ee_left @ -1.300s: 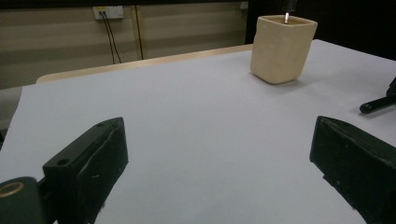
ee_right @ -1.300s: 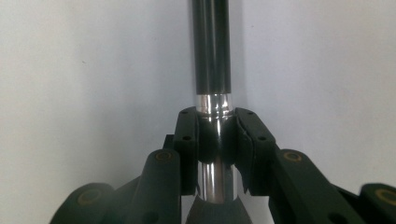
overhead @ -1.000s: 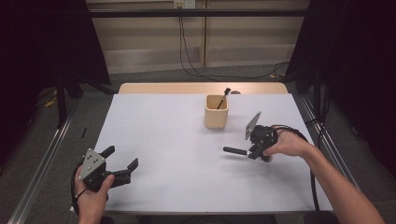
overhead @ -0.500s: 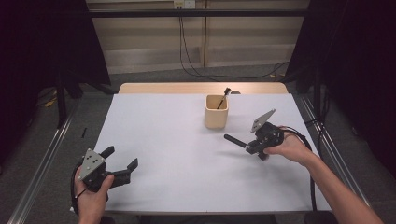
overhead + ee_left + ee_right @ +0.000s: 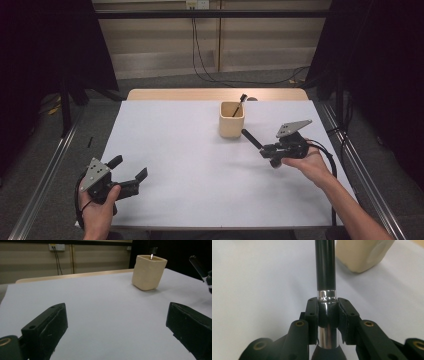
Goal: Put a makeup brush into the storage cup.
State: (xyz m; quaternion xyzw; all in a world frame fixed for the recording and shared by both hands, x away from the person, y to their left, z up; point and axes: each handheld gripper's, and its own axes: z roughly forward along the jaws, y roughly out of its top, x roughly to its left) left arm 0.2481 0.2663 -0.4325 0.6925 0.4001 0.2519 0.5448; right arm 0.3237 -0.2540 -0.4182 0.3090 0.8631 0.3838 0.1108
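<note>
Two grippers work above a white tabletop [image 5: 200, 150]. The right gripper [image 5: 272, 149] has its fingers [image 5: 313, 315] clenched on a black brush [image 5: 251, 139]. The right gripper view shows the pads pinching the brush's chrome collar, with the dark shaft running straight out beyond the fingertips toward a beige cup [image 5: 232, 119] just ahead of them. The high view shows that cup upright, holding a second black brush [image 5: 239, 103] leaning against its rim, a detail the right gripper view cuts off. The left gripper [image 5: 128, 176] has its fingers [image 5: 46, 327] spread wide and released, nothing between them. In the left gripper view the cup stands well beyond its fingertips.
</note>
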